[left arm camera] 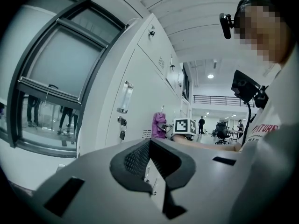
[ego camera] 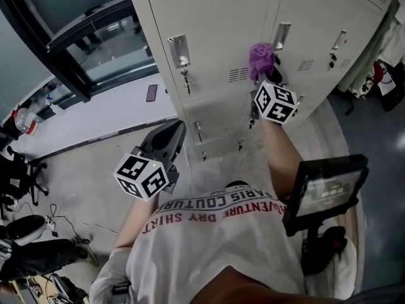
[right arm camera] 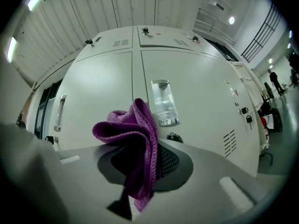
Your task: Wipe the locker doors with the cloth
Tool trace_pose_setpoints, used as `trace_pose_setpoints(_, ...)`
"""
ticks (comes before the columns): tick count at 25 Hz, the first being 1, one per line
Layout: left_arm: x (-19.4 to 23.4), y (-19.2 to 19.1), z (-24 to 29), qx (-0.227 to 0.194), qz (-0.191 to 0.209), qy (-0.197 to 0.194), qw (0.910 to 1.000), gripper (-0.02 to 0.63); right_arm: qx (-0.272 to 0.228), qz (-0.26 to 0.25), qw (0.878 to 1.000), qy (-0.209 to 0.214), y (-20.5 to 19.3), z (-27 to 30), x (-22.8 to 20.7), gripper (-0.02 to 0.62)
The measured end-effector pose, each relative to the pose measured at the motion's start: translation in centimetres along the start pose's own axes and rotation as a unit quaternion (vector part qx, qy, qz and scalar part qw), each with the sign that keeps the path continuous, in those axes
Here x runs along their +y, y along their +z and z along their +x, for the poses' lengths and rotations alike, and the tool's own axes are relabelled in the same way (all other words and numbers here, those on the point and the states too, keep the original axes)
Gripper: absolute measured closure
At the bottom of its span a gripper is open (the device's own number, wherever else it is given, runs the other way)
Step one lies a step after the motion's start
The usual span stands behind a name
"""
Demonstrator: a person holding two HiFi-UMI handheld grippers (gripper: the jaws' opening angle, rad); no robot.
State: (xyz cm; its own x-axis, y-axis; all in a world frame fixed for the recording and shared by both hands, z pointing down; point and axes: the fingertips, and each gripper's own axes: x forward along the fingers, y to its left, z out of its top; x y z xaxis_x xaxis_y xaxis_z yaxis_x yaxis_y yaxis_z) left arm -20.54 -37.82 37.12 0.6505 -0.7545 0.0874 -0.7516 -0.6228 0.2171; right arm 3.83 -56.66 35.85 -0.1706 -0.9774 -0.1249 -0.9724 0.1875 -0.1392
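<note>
the right gripper has its fingers pinched shut on the purple cloth, which bunches up out of the grip in folds and hangs down over the dark pads in the right gripper view. the cloth is held up at the face of the lockers, at the seam between two upper doors and just left of a metal handle; whether it actually presses on the door cannot be told. the left gripper is low and well back from the lockers, near the person's body, its fingers a little apart with nothing between them and only the locker front showing through the gap. the door left of the cloth is bare flat panel as far as another handle with keys hanging under it. left of the lockers is a dark-framed window with a pale sill below it and a small dark flat thing lying there. right of the lockers hang some clothes. a screen on a stand sits close by the person's right side, away from the lockers, with bare floor on the left.
</note>
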Motion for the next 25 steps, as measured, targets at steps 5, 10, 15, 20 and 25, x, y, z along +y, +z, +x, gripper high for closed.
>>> trace_pose_setpoints(5,-0.1,-0.4,0.5,0.003,0.000,-0.007,1.0000,0.604,0.006,0.004,1.000,-0.006,-0.2,0.0,-0.9,0.529)
trace_pose_setpoints(10,0.0,-0.5,0.7,0.002,0.001,-0.013,0.9999,0.604,-0.004,0.012,1.000,0.018,0.5,-1.3,0.9,0.529)
trace_pose_setpoints(15,0.0,-0.2,0.2,-0.003,0.002,-0.011,0.9999,0.604,-0.023,0.029,0.994,0.098,2.5,-3.5,6.8,0.529)
trace_pose_setpoints(20,-0.4,0.0,-0.3,-0.008,0.005,-0.014,0.9999,0.604,-0.030,0.036,0.981,0.190,2.9,-6.2,14.3,0.529)
trace_pose_setpoints(25,-1.1,-0.2,-0.6,-0.003,0.012,-0.021,0.9997,0.604,0.019,0.019,0.963,0.268,-2.0,-7.4,21.7,0.529)
